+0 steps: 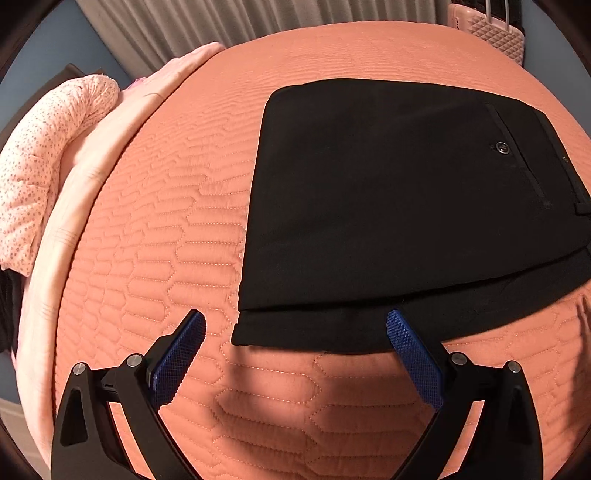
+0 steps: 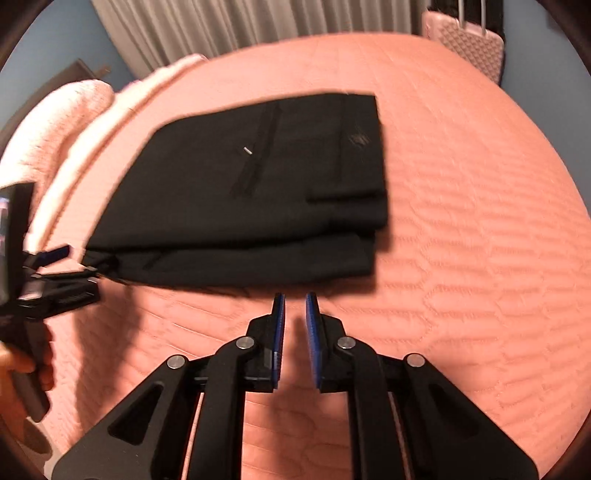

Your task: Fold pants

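Note:
Black pants [image 1: 388, 203], folded into a compact stack, lie flat on the salmon quilted bedspread [image 1: 147, 240]; a back pocket with a button faces up. My left gripper [image 1: 295, 321] is open wide at the stack's near left corner. Its right fingertip [image 1: 399, 325] overlaps the lowest layer's edge, and its jaws grip nothing. In the right wrist view the pants [image 2: 240, 192] lie just beyond my right gripper [image 2: 294, 301]. That gripper is shut to a narrow slit, holds nothing, and hovers over bare bedspread [image 2: 480, 221]. The left gripper [image 2: 62, 266] shows at the pants' left end, held by a hand [image 2: 22, 365].
A pale pink folded blanket [image 1: 92, 177] and a dotted pillow [image 1: 44, 158] run along the bed's left side. A pink hard-shell suitcase [image 1: 495, 33] stands beyond the far right corner. Grey curtains [image 1: 258, 18] hang behind the bed.

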`<state>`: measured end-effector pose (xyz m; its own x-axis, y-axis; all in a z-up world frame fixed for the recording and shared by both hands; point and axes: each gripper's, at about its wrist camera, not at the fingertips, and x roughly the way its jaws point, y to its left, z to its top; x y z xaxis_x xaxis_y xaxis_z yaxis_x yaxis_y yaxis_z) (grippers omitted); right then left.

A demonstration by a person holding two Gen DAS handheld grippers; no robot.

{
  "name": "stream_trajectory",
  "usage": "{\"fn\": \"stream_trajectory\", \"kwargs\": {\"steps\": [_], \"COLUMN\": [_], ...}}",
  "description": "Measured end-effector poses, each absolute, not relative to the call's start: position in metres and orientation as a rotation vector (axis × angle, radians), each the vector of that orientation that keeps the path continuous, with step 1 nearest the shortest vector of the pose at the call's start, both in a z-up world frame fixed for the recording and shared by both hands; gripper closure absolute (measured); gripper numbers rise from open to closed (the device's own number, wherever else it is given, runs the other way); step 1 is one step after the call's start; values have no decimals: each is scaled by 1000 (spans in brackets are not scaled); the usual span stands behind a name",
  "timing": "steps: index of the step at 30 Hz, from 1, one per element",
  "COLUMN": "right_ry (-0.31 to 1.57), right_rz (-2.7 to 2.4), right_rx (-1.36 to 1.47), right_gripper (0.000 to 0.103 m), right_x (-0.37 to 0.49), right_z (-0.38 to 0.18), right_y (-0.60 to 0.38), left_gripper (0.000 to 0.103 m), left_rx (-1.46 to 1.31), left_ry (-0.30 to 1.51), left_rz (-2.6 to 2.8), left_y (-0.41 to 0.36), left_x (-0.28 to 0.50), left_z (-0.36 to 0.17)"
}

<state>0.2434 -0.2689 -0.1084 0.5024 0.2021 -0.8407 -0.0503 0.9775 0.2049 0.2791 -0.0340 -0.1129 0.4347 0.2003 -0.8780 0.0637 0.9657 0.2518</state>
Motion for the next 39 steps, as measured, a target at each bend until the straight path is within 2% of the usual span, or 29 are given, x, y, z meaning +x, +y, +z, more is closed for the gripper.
{"fn": "stream_trajectory", "kwargs": {"steps": [1,2,3,5,8,11,14,16,17,18,20,23,26,30,33,37,38,39], "right_ry": [1049,1075,1120,1084,1107,1097,1051,1048,1045,1047,1065,1088,1035,1010,1050,1062,1070,1075], "right_rz": [159,163,163,201,193,122,108,113,109,130,190,239,267,391,368,292,260,234], "right_rx": [132,119,115,163,202,168,290,361,385,420,528,685,812,886,733,632,598,573], "right_gripper": [89,82,81,82,82,81,77,53,32,28,27,27,14,17,17,19,35,56], "right_x": [250,256,262,258,248,227,234,250,258,268,284,294,301,308,318,328,329,327], "right_z": [-116,-127,-141,-148,-142,-123,-104,-103,-105,-108,-120,-142,-150,-155,-154,-150,-149,-148], "right_y": [-264,-261,-263,-273,-289,-305,-332,-345,-348,-350,-354,-361,-367,-356,-329,-309,-308,-309], "left_gripper": [5,5,5,5,5,5,6,5,5,5,5,5,5,5,5,9,13,24], "left_rx": [267,269,273,302,354,284,266,120,26,-52,-244,-381,-384,-462,-506,-390,-355,-315], "left_ry": [1123,1124,1124,1130,1147,1163,1118,1116,1137,1154,1230,1260,1239,1222,1219,1236,1237,1240], "left_rz": [92,95,99,104,98,104,197,135,93,47,-61,-113,-114,-166,-234,-220,-203,-186], "left_y": [-35,-34,-35,-32,-21,15,40,52,57,61,66,65,58,51,38,14,9,5], "left_x": [280,280,280,278,261,248,244,252,259,266,287,303,312,321,325,332,333,332], "left_z": [-113,-114,-114,-120,-126,-122,-106,-96,-95,-97,-111,-124,-126,-131,-136,-139,-139,-138]}}
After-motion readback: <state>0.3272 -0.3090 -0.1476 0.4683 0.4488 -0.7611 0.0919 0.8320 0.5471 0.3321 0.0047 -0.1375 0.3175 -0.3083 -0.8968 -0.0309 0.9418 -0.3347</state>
